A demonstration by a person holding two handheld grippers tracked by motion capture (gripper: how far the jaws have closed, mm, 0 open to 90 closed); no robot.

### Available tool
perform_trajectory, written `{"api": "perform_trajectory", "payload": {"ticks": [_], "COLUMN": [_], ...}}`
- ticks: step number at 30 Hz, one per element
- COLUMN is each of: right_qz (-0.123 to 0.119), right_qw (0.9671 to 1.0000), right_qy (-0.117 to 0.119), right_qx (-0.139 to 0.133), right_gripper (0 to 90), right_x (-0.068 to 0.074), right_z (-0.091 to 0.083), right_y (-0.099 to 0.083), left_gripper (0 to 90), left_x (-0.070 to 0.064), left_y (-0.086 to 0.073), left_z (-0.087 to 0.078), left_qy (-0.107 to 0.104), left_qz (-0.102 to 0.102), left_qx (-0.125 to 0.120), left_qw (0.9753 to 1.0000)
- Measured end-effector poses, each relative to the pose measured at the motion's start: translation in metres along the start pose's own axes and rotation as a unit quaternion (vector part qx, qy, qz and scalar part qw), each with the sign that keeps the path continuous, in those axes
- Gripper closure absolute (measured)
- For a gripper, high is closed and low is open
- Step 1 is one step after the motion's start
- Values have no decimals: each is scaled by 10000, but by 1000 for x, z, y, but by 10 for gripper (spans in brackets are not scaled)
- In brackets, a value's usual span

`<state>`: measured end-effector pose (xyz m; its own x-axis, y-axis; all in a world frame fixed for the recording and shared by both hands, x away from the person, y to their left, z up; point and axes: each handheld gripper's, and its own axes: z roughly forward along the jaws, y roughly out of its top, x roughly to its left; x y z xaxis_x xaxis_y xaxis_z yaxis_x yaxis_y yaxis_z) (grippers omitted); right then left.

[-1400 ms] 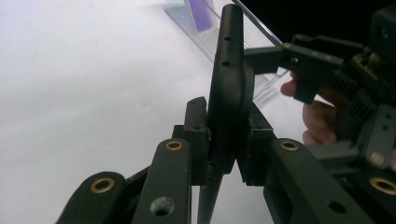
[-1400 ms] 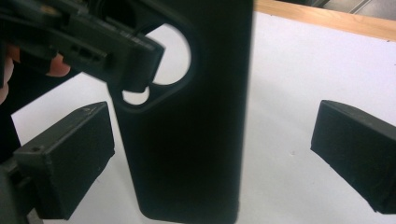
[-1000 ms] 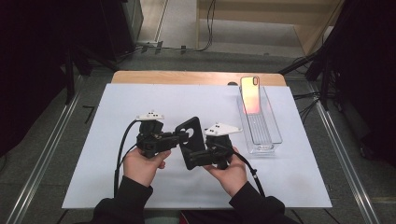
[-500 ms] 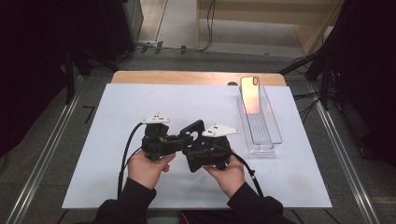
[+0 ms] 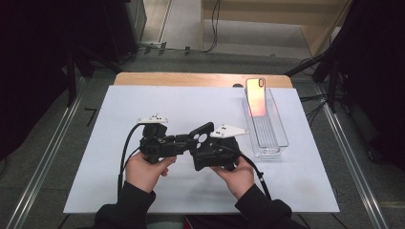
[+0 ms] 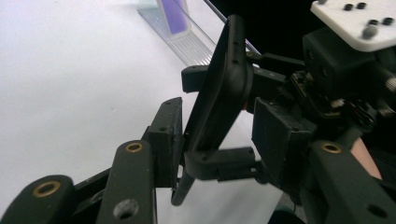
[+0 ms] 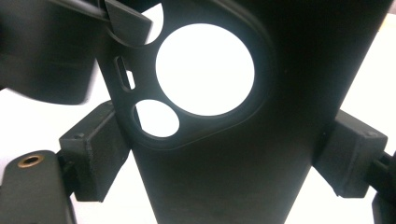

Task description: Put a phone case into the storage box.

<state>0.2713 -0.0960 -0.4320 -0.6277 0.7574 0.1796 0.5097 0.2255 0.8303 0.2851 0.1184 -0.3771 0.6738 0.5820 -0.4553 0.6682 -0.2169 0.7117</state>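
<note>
A black phone case (image 5: 204, 132) with round camera holes is held up between my two grippers over the white mat. My left gripper (image 5: 187, 141) reaches in from the left. In the left gripper view its pads (image 6: 169, 135) press the case (image 6: 224, 84), seen edge-on, near one end. My right gripper (image 5: 200, 144) comes from the right. In the right gripper view its pads (image 7: 95, 154) clamp both long edges of the case (image 7: 224, 182). A phone (image 5: 256, 98) with a reddish screen leans in a clear tray (image 5: 274, 143) at the right.
The white mat (image 5: 191, 105) covers most of the wooden table (image 5: 191, 79). The clear tray (image 6: 187, 44) with the phone (image 6: 175, 14) lies beyond the case in the left gripper view. Metal rails run along both sides of the table; cables lie on the floor behind.
Both hands have shifted only slightly over the mat. The case stays held between the two grippers throughout.
</note>
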Motion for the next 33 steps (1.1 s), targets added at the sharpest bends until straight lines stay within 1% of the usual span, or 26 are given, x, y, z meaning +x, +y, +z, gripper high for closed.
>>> {"api": "perform_trajectory", "payload": {"ticks": [1, 4, 5, 7, 9, 10, 11, 14, 15, 17, 19, 20, 22, 23, 26, 27, 29, 30, 33], "right_qz": [-5, 6, 8, 47, 106, 112, 104, 114, 143, 162, 141, 143, 154, 166, 149, 160, 196, 207, 220], "right_qw": [10000, 10000, 10000, 10000, 9999, 9999, 9999, 9999, 9998, 9996, 9996, 9996, 9994, 9993, 9995, 9994, 9992, 9991, 9989], "right_qy": [0, -11, -15, -23, 2, 15, 22, 59, 109, 219, 224, 257, 303, 322, 292, 298, 340, 360, 402], "right_qx": [-2, -28, -25, -45, -60, -53, -49, -6, -7, 3, 23, 21, 14, 14, 5, -3, -5, -10, -34], "right_gripper": [122, 123, 123, 123, 124, 124, 124, 124, 124, 124, 124, 124, 124, 124, 124, 124, 124, 124, 124], "right_x": [-2, -6, -8, -13, -17, -19, -20, -26, -27, -30, -31, -32, -34, -34, -36, -36, -37, -37, -38], "right_z": [-1, -3, -3, -5, -7, -8, -8, -10, -10, -12, -13, -13, -14, -15, -16, -16, -16, -17, -18], "right_y": [0, 1, 2, 3, 4, 4, 5, 5, 6, 6, 7, 8, 8, 8, 9, 9, 9, 9, 10], "left_gripper": [517, 474, 457, 398, 371, 351, 351, 340, 337, 332, 305, 306, 305, 305, 304, 304, 304, 304, 304], "left_x": [0, 1, 1, 3, 4, 5, 5, 5, 5, 7, 9, 9, 10, 10, 13, 15, 20, 22, 31], "left_y": [1, 2, 2, 1, 0, -1, -1, -2, -2, -3, -5, -6, -10, -12, -18, -20, -25, -27, -33], "left_z": [-1, -4, -5, -4, -3, -3, -3, -4, -4, -3, -1, 0, 2, 3, 7, 8, 10, 11, 13], "left_qy": [22, -29, -66, -99, -107, -146, -182, -301, -348, -511, -642, -670, -676, -661, -642, -649, -657, -649, -628], "left_qz": [16, 58, 100, 285, 395, 403, 409, 585, 630, 690, 721, 796, 1068, 1164, 1465, 1526, 1573, 1566, 1406], "left_qx": [12, 34, 45, 109, 186, 226, 254, 322, 318, 379, 548, 612, 703, 766, 880, 912, 960, 974, 1053], "left_qw": [10000, 10000, 9999, 9995, 9990, 9988, 9987, 9973, 9969, 9956, 9938, 9927, 9895, 9880, 9832, 9819, 9807, 9807, 9824]}}
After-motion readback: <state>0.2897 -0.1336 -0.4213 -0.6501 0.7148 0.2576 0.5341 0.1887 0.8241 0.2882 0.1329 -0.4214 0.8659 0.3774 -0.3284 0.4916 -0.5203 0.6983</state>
